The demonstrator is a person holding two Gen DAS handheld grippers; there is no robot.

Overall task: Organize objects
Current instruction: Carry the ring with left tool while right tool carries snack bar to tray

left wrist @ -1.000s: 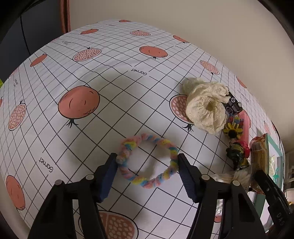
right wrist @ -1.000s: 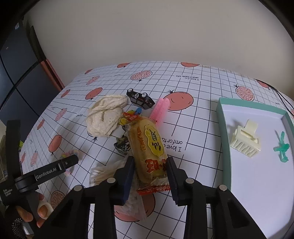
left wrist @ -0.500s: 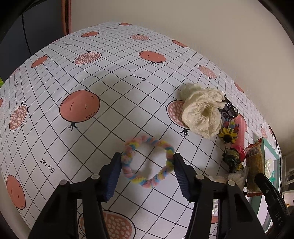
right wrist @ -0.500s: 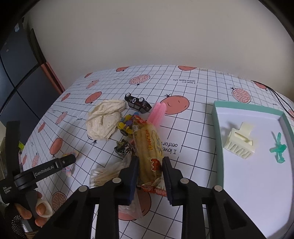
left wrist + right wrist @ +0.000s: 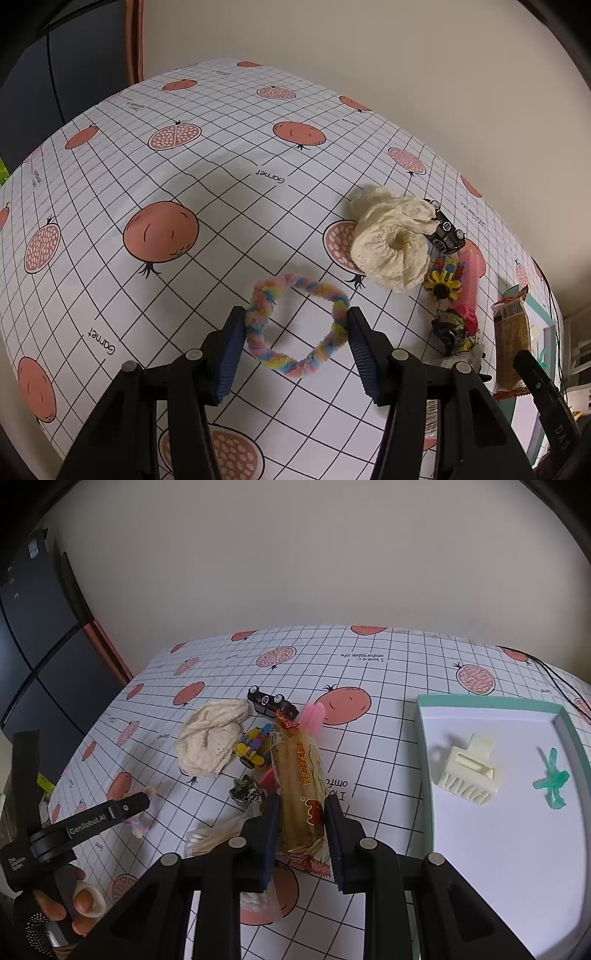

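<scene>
A pastel fuzzy ring [image 5: 258, 314] lies between the blue pads of my left gripper [image 5: 295, 332]. Both pads press its sides, and the ring is squeezed narrower. My right gripper [image 5: 301, 812] is shut on a yellow snack packet [image 5: 299, 764], which tilts up over the pile of small things. The packet [image 5: 511, 343] also shows at the right edge of the left wrist view. A teal-rimmed white tray [image 5: 424, 738] to the right holds a cream hair claw [image 5: 469, 771] and a green clip [image 5: 552, 781].
On the pomegranate-print tablecloth lie a cream scrunchie [image 5: 391, 243], a black toy car [image 5: 271, 701], a pink comb [image 5: 316, 716], a yellow block toy [image 5: 253, 747], a dark crumpled wrapper [image 5: 245, 792] and a bag of cotton swabs [image 5: 214, 840]. A wall runs behind the table.
My left gripper's pads closed in on the pastel ring and squeezed it. My right gripper shut on the snack packet and raised it, tilting it more upright.
</scene>
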